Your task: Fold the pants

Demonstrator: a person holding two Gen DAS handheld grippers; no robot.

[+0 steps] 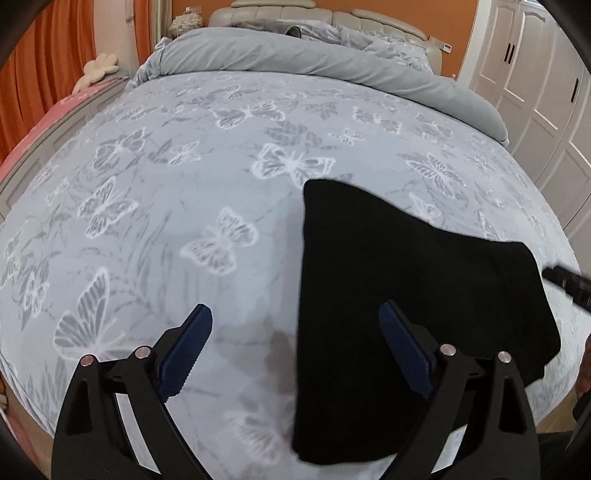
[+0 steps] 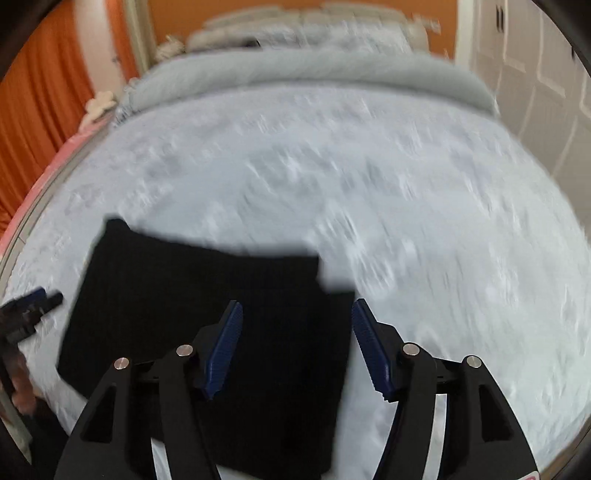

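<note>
Black pants (image 1: 406,277), folded into a compact wedge-shaped stack, lie flat on the butterfly-print bedsheet (image 1: 166,184) near the bed's front edge. My left gripper (image 1: 295,314) hovers open over the stack's left edge; its right pad is above the cloth, its left pad above bare sheet. The right wrist view is blurred. There the pants (image 2: 166,295) spread left and under my right gripper (image 2: 297,306), which stands open above their right part with no pad pressing on them. My left gripper (image 2: 33,306) shows at that view's left edge. A right-gripper finger (image 1: 565,282) pokes in at far right.
A rolled grey duvet (image 1: 314,62) lies across the head of the bed before a padded headboard (image 1: 280,11). Orange curtains (image 1: 44,55) and a pink-covered surface (image 1: 55,107) are at left. White wardrobe doors (image 1: 535,92) stand at right.
</note>
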